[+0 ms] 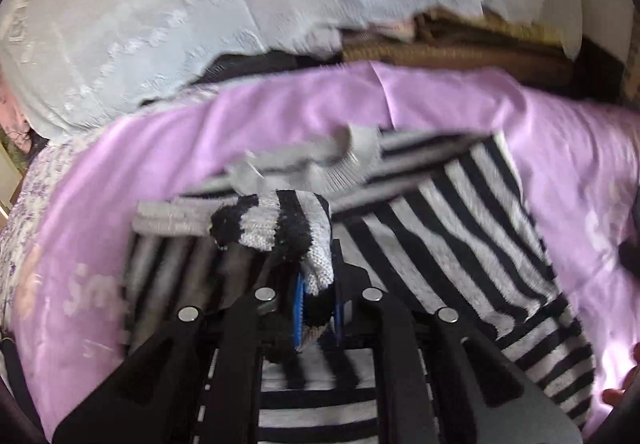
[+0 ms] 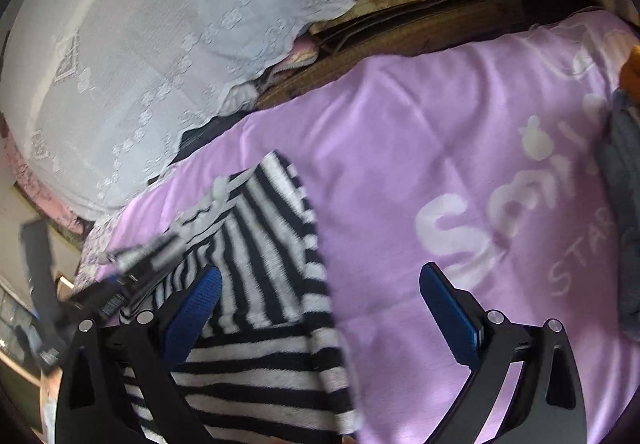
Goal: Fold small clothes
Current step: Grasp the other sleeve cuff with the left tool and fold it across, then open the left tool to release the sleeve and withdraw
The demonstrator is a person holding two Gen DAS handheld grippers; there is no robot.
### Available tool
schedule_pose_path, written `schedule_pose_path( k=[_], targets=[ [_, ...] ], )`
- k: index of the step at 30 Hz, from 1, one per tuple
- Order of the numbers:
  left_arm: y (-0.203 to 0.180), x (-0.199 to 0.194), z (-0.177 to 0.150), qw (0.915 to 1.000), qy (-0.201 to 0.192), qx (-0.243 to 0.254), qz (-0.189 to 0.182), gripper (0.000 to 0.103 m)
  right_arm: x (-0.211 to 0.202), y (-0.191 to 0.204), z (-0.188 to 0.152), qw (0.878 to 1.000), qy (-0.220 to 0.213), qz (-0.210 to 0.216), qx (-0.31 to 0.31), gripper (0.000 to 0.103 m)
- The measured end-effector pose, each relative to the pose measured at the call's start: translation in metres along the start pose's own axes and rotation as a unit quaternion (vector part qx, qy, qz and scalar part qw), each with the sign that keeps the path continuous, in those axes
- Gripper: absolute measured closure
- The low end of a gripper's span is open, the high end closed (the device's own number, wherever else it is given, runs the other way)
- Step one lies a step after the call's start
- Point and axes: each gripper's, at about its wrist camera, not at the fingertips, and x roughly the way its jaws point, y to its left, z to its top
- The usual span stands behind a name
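Observation:
A black-and-white striped knit garment (image 1: 460, 240) lies on a purple blanket (image 1: 280, 112). My left gripper (image 1: 318, 308) is shut on a bunched edge of the garment, and the striped fabric bulges up above the blue pads. In the right wrist view the same garment (image 2: 264, 276) lies at lower left on the blanket (image 2: 420, 148). My right gripper (image 2: 320, 300) is open and empty; its left finger (image 2: 200, 304) is over the garment and its right finger (image 2: 452, 308) is over bare blanket. The left gripper (image 2: 132, 268) shows blurred at the garment's left edge.
White lace fabric (image 2: 140, 44) covers a mound behind the blanket. Brown folded fabric (image 2: 420, 20) lies at the far edge. A grey-blue cloth (image 2: 624, 212) and an orange item (image 2: 632, 72) sit at the right edge.

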Motion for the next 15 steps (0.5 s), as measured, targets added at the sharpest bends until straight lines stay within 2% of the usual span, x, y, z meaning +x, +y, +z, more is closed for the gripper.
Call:
schedule_pose_path(
  k=[1, 2, 3, 4, 5, 6, 9, 12, 15],
  targets=[
    [-0.005, 0.007, -0.003, 0.9999, 0.011, 0.006, -0.001, 0.091, 0.0, -0.002, 0.001, 1.0, 0.001, -0.001, 0.005, 0.003],
    [-0.009, 0.014, -0.008, 0.9996, 0.026, 0.014, -0.004, 0.084, 0.001, -0.004, 0.001, 1.0, 0.003, -0.001, 0.01, 0.003],
    [-0.01, 0.017, -0.013, 0.9991, 0.037, 0.019, -0.005, 0.064, 0.003, -0.005, 0.001, 1.0, 0.006, -0.001, 0.013, 0.003],
    [-0.009, 0.018, -0.016, 0.9989, 0.042, 0.02, -0.002, 0.052, 0.004, -0.006, 0.002, 1.0, 0.009, -0.001, 0.014, 0.003],
    [-0.006, 0.012, -0.019, 0.9992, 0.034, 0.019, 0.004, 0.03, 0.005, -0.006, 0.002, 1.0, 0.01, -0.003, 0.013, 0.003],
    [-0.001, 0.004, -0.021, 0.9996, 0.021, 0.018, 0.008, 0.017, 0.006, -0.005, 0.001, 1.0, 0.011, -0.007, 0.009, 0.003],
    [0.02, -0.032, -0.031, 0.9996, -0.019, 0.022, -0.005, 0.007, 0.007, 0.001, -0.002, 1.0, 0.014, -0.015, -0.006, 0.003],
    [0.049, -0.062, -0.044, 0.9987, -0.043, 0.018, -0.021, 0.005, 0.006, 0.012, -0.006, 1.0, 0.014, -0.014, -0.024, 0.003],
    [0.087, -0.074, -0.055, 0.9983, -0.057, -0.009, -0.009, 0.005, 0.003, 0.034, -0.013, 0.998, 0.009, -0.013, -0.062, 0.003]
  ],
)
